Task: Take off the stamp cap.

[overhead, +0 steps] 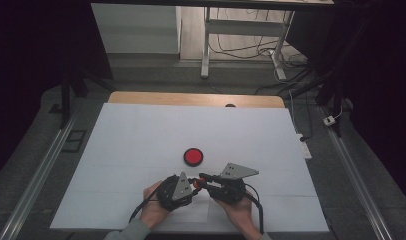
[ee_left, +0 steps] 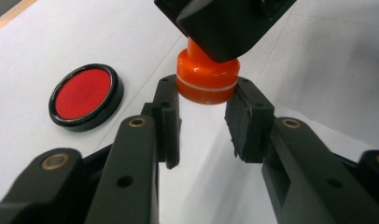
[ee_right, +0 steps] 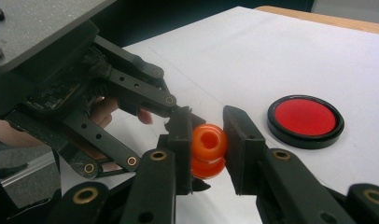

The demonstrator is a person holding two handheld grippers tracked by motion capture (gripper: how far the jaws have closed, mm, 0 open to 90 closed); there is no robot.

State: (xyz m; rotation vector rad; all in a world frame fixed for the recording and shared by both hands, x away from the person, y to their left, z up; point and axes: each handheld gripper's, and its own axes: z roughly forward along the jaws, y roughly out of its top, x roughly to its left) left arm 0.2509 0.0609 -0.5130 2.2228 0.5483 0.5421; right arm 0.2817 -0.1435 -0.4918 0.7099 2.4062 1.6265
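Near the front edge of the white-covered bench (overhead: pixel 141 130), between the two hands: a small orange piece (overhead: pixel 196 183), spool-shaped with a pale ring around its waist, held off the sheet. Left claw (overhead: pixel 192 182) clenched on the wide lower end of the orange piece (ee_left: pixel 207 83), one black pad (ee_left: pixel 168 105) against each side of it, jaws reaching in from the left in the high view. Right claw (overhead: pixel 201 177) clenched on the narrower end of the same piece, coming in from the right, its dark body sitting over the top of the orange piece in the left gripper view. Seen from the right gripper view, the orange piece (ee_right: pixel 208 149) wedged between that claw's own two pads, its hollow end facing the camera, with the left claw's linkage crossing just behind and fingers (ee_right: pixel 106 112) of the left hand visible through it. Both claws tip to tip, touching the piece from opposite sides. Grey three-cornered plates on top of both, cables trailing back toward the person. Just beyond the claws, toward the middle of the bench: a round red disc with a black rim (overhead: pixel 193 156), lying flat on the white sheet, near the orange piece but apart from it and from both claws. Bare wooden strip (overhead: pixel 191 99) along the far edge of the bench.
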